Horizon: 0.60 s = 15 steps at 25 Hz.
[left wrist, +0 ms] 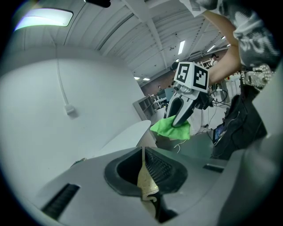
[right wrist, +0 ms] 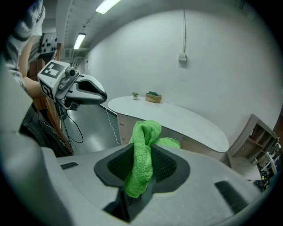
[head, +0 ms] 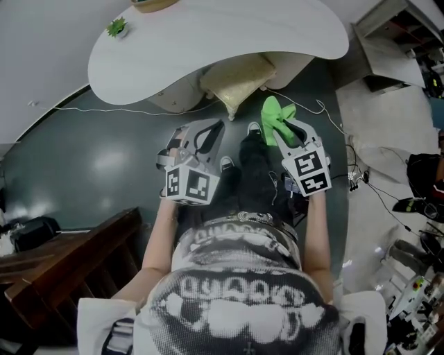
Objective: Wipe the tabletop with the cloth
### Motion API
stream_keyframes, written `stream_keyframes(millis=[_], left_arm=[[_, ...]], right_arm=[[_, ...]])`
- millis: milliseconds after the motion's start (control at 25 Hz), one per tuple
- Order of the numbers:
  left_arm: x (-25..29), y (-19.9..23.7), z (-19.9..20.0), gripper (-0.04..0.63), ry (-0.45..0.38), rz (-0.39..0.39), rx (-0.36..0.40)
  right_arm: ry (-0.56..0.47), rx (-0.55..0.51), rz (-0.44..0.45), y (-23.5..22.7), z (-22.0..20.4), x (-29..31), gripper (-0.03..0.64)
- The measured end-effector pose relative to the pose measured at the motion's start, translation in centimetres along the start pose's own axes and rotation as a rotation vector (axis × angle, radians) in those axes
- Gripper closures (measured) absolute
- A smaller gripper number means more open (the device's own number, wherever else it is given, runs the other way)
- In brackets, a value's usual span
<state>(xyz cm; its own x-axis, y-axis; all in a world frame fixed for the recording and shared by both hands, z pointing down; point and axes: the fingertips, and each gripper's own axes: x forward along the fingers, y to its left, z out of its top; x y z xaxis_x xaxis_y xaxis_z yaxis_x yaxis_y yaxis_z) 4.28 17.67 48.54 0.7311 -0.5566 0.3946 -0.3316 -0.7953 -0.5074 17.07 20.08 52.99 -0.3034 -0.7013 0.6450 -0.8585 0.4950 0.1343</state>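
The white curved tabletop (head: 208, 41) lies ahead of me and also shows in the right gripper view (right wrist: 177, 117). A bright green cloth (head: 274, 111) hangs bunched from my right gripper (head: 283, 128), which is shut on it; in the right gripper view the cloth (right wrist: 142, 163) fills the space between the jaws. My left gripper (head: 216, 128) is held beside it at waist height, away from the table. Its jaws are pressed together, with only a thin yellowish strip at the seam (left wrist: 145, 176). The left gripper view catches the right gripper (left wrist: 179, 121) and the cloth (left wrist: 170, 129) in mid-air.
A small green plant (head: 116, 28) and a bowl (head: 152, 4) stand at the table's far end. A beige cushion (head: 239, 76) sits under the table's near edge. Dark wooden furniture (head: 62, 263) is at my lower left. Cables (head: 361, 173) and a white shelf (head: 402, 41) are on the right.
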Motion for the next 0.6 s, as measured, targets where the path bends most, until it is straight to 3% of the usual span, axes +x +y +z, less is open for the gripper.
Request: stream_keyframes(millis=[600], left_arm=[[0.2,-0.2,-0.1,0.577,0.003,0.024,-0.013]], right_arm=[[0.004,0.044,-0.017,-1.7,-1.6,-0.2,0.500]])
